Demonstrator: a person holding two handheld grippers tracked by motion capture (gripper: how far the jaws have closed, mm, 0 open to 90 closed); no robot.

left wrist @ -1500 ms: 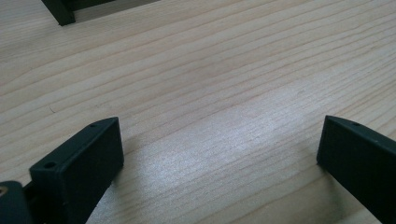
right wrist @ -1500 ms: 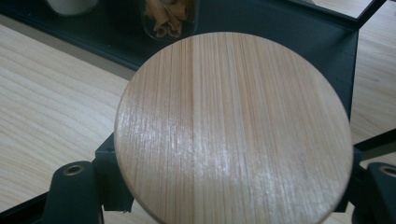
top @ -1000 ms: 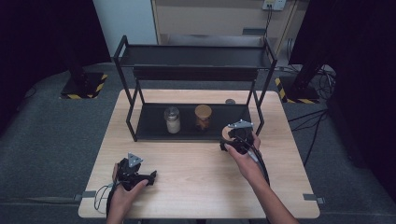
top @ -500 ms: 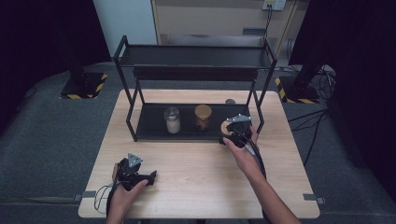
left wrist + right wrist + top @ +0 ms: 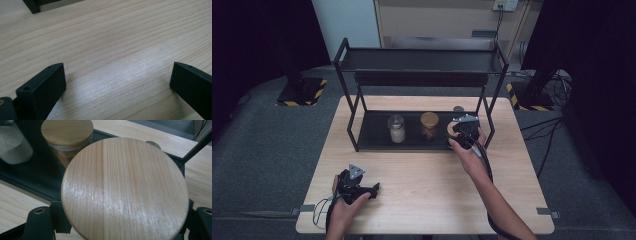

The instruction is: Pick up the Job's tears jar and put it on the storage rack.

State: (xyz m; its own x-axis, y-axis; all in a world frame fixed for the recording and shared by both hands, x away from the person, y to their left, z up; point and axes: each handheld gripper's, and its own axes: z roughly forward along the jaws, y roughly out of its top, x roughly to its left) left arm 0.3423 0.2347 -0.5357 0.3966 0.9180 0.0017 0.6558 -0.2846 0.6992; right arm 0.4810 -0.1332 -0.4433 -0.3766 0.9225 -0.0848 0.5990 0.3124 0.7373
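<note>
From above, the wooden bench carried a black two-tier rack at its far half. On the rack's lower shelf stood a jar of white powder and, just to its right, a jar with a wooden lid. The right tongs sat at the right end of that shelf, beside the lidded jar, with a pale round disc at their tip — the person's right hand held them from behind. The left tongs lay low on the near left part of the bench, well apart from the rack, in the left hand.

Through the left gripper view, the two black jaws stood wide apart over bare bench wood, holding nothing; a black rack leg showed at the top left corner.

Through the right gripper view, a round wooden disc lay across the frame with a jaw pressed at each side of it — the tongs were closed on it. Behind the disc stood the lidded jar and, farther left, the powder jar, both on the dark shelf.
</note>
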